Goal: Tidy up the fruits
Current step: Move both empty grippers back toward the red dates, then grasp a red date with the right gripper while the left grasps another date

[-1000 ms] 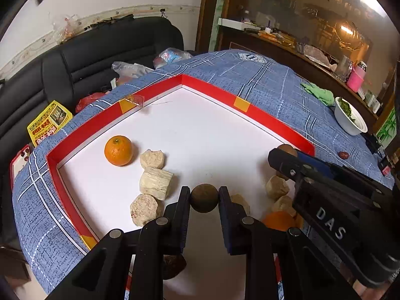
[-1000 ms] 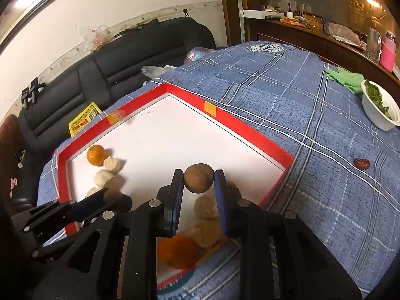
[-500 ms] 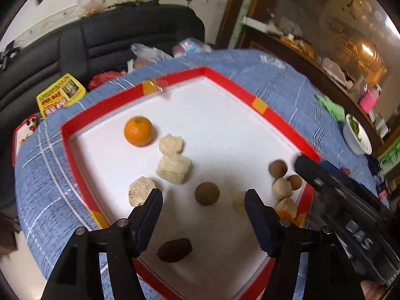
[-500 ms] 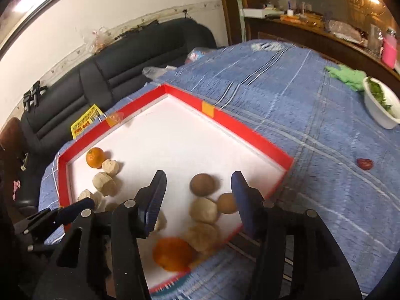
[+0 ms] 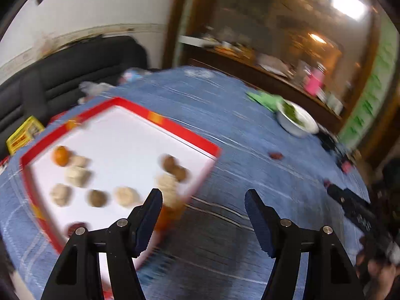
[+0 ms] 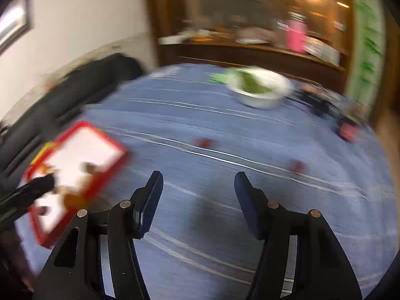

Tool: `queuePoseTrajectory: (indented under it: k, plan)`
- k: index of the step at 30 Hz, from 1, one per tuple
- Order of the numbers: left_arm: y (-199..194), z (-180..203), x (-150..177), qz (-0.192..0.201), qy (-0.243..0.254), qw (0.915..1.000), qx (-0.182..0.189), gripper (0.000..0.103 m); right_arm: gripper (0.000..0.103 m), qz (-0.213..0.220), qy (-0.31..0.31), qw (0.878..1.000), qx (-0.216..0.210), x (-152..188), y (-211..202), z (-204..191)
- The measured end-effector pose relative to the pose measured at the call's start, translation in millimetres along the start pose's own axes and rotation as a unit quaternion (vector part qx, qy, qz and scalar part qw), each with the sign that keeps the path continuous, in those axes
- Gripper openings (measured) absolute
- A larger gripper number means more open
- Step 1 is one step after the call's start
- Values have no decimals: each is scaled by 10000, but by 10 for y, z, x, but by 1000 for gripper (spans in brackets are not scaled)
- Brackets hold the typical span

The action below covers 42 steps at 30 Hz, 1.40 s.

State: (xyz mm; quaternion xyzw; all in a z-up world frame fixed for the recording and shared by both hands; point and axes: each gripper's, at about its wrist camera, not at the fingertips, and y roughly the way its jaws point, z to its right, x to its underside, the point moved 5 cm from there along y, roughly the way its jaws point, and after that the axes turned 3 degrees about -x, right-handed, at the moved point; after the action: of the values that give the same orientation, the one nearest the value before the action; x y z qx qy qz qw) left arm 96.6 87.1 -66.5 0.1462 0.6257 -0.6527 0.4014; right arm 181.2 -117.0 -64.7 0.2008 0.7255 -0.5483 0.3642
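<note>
Now both claws are seen empty: the left claw [image 5: 203, 201] stands wide, the right claw [image 6: 198, 183] is opening. Small red fruits [image 6: 205, 142] lie loose on the blue surface [image 6: 175, 115], mid-frame; the red tray [image 5: 180, 131] sits lower left. Light, firm, apt to roll; they are best pinched across the middle.

Motion blur smears both wrist views. On the red-rimmed tray [image 5: 175, 130], pale lumps [image 5: 77, 175] and brown round pieces [image 5: 97, 198] lose their outlines; an orange fruit [image 5: 170, 215] sits half hidden behind the left gripper's finger [image 5: 147, 215]. In the right wrist view, the tray's near-left part is masked by a dark gripper arm [image 6: 30, 187]. Small red items [image 6: 205, 142] on the blue cloth [image 6: 225, 115] are perhaps dried fruit.
</note>
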Motion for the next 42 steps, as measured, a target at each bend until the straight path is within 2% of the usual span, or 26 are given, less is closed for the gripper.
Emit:
queuePoseTrajectory:
  k: [2, 5, 8, 18, 20, 21, 22, 30, 32, 35, 40, 42]
  plan:
    - [66, 205, 102, -115, 263, 9995, 147, 66, 59, -104, 332, 9987, 378, 100, 23, 432]
    - [139, 419, 205, -232, 544, 9978, 289, 66, 59, -205, 863, 9935, 709, 202, 71, 932]
    - [212, 532, 237, -267, 739, 9963, 351, 66, 59, -270, 1016, 9910, 833, 208, 177, 1158]
    - [422, 564, 211, -389, 693, 9964, 312, 67, 59, -395, 745, 9917, 972, -155, 692, 1142]
    - [461, 592, 172, -351, 724, 9963, 297, 67, 37, -624, 803, 9905, 928, -146, 832, 1163]
    - [478, 610, 148, -329, 738, 9963, 294, 67, 21, -643, 762, 9897, 1026, -146, 843, 1167]
    - [503, 635, 122, -309, 753, 9963, 291, 67, 18, -657, 753, 9897, 1023, -148, 836, 1162]
    - [885, 1115, -121, -266, 1039, 9934, 414, 67, 18, -616, 758, 9925, 738, 128, 462, 1200]
    - [1039, 1302, -211, -279, 1132, 9917, 535, 67, 18, -632, 732, 9933, 631, 229, 374, 1182]
    - [1274, 1516, -317, -274, 1261, 9904, 501, 67, 18, -611, 720, 9943, 494, 333, 258, 1167]
    - [1668, 1662, -437, -469, 1228, 9909, 274, 65, 18, -459, 814, 9953, 242, 311, 199, 1184]
    - [1790, 1669, -467, -653, 1100, 9913, 307, 61, 18, -427, 812, 9957, 148, 307, 188, 1175]
